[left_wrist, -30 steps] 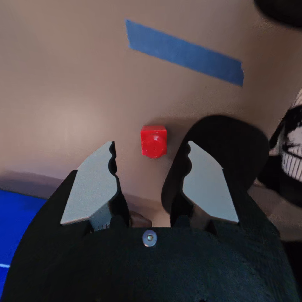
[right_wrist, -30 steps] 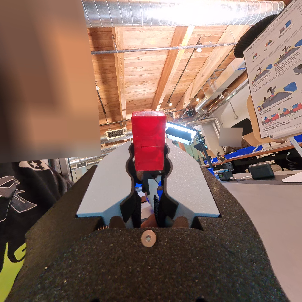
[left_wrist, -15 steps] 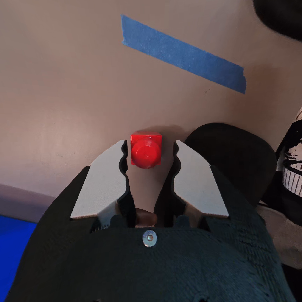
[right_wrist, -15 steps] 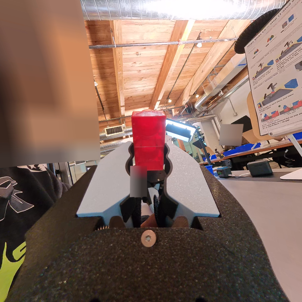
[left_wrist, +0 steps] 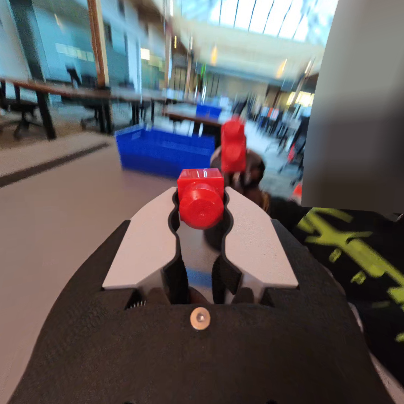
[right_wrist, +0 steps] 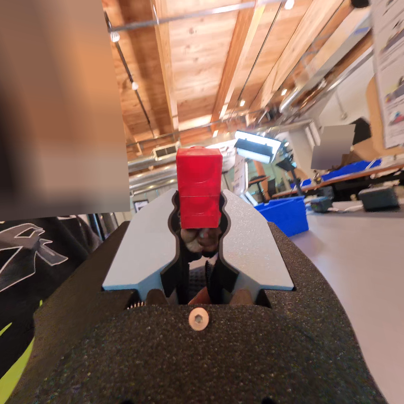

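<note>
Left gripper (left_wrist: 201, 204), black body with light grey fingers, is pinching a single red plastic toy block (left_wrist: 200, 192) with one round stud; the stud faces back toward the camera and both pads press on the block's sides at the fingertips. Block is off the grey tabletop (left_wrist: 65, 207), held in the air. Background in the left wrist view is motion-blurred. Beyond the block, slightly right and farther off, the red two-block stack (left_wrist: 232, 145) shows blurred, standing upright, with a hand (left_wrist: 251, 172) under it. A blue plastic bin (left_wrist: 164, 148) sits on the tabletop behind, left of that stack. Black garment with yellow-green print (left_wrist: 349, 251) at right edge. Right gripper (right_wrist: 199, 209), same build, is clamped on the stack of two red plastic blocks (right_wrist: 199, 188), one pushed on top of the other; fingertips grip the lower block on both sides, upper block sticks out past the tips, a stud just visible on top. Stack is lifted, with the wooden beam ceiling (right_wrist: 196, 65) behind it. Blue bin (right_wrist: 286, 212) on the grey table to the right, dark small boxes (right_wrist: 378, 197) farther back, a printed poster (right_wrist: 389, 65) at the right edge, black printed garment (right_wrist: 32, 251) at left.
</note>
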The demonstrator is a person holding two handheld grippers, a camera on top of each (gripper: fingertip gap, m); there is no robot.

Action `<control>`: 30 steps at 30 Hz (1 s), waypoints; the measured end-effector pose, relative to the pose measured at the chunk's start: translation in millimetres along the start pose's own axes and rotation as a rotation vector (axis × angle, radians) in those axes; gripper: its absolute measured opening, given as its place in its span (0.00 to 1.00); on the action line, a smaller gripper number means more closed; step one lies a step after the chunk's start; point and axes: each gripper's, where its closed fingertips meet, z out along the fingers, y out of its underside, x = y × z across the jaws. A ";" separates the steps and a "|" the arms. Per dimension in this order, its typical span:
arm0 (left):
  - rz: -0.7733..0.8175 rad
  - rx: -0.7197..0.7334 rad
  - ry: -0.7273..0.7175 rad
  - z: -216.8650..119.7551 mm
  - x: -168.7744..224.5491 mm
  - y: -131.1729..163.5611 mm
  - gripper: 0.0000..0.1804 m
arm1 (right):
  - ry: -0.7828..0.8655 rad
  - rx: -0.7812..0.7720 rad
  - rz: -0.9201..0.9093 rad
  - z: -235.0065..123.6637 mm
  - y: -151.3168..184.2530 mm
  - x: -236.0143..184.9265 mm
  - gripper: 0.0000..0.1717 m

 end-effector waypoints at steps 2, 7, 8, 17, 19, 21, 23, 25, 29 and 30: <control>-0.089 0.160 0.082 4.7 13.9 -13.6 0.20 | -0.012 -0.102 0.029 5.6 15.9 -0.9 0.20; -0.178 0.154 0.188 20.9 25.1 3.3 0.20 | -0.065 -0.355 0.095 13.5 53.0 -9.3 0.20; -0.160 0.125 0.188 22.3 26.0 8.7 0.20 | -0.065 -0.381 0.104 13.6 56.9 -9.4 0.20; -0.100 0.069 0.175 22.3 28.4 22.2 0.20 | -0.009 -0.489 0.092 12.0 72.2 -0.4 0.20; -0.095 0.062 0.170 22.6 28.3 24.1 0.20 | 0.008 -0.514 0.076 11.1 75.4 2.2 0.20; -0.097 0.034 0.170 24.6 28.7 29.8 0.20 | 0.017 -0.553 0.057 10.0 80.5 3.0 0.20; -0.088 0.023 0.168 25.4 29.4 32.3 0.20 | 0.019 -0.577 0.045 9.6 84.1 2.7 0.20; -0.089 0.009 0.163 24.9 28.3 34.9 0.20 | 0.023 -0.589 0.050 8.8 85.7 3.7 0.20; -0.095 -0.052 0.156 25.6 26.4 46.1 0.20 | 0.034 -0.624 0.059 5.4 91.7 6.4 0.20; -0.100 -0.063 0.150 26.7 25.6 48.5 0.20 | 0.039 -0.627 0.065 5.0 92.5 7.4 0.20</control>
